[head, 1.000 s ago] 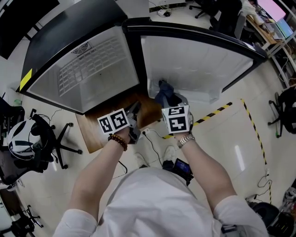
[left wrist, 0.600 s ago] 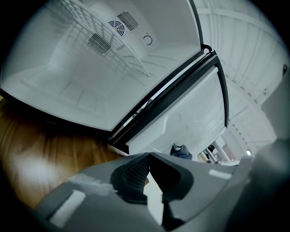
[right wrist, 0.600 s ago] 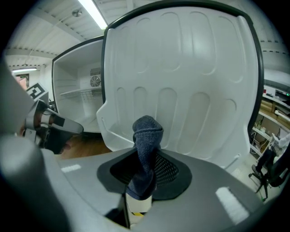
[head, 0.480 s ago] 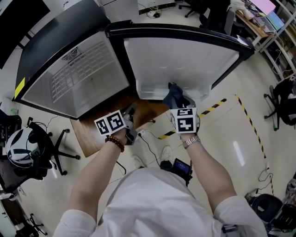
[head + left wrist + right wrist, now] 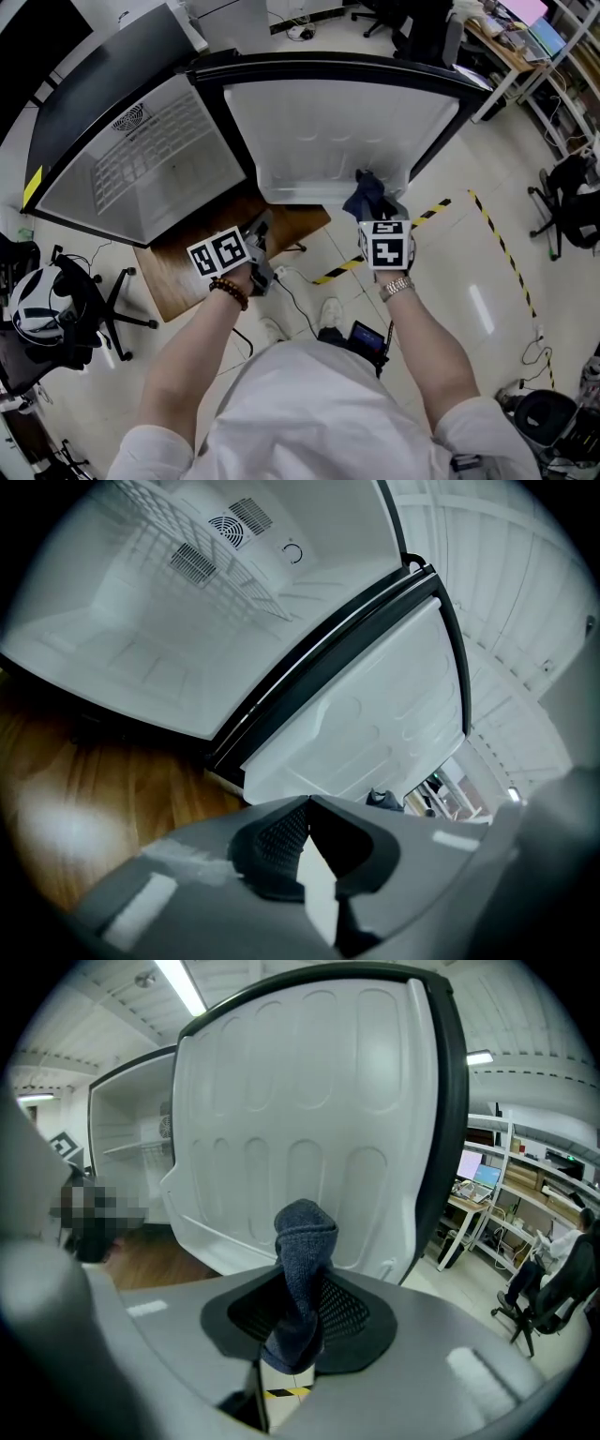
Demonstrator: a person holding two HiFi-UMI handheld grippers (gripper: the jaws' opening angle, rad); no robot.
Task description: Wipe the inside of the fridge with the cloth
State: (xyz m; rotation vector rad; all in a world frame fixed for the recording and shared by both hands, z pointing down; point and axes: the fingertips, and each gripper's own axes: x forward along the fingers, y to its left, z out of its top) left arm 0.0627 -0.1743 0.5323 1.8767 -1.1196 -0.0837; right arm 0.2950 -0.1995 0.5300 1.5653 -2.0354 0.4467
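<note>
Blue cloth (image 5: 305, 1241) sits by lower edge of fridge door (image 5: 309, 1101)

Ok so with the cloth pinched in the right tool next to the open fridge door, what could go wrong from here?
The right tool grips the cloth by a narrow bunch, so rubbing hard might tug it free. The fridge door hangs open with the left tool shut and empty, not steadying it; pressure could swing it. A cable lies on the floor near the person's shoe, a possible trip.
</note>
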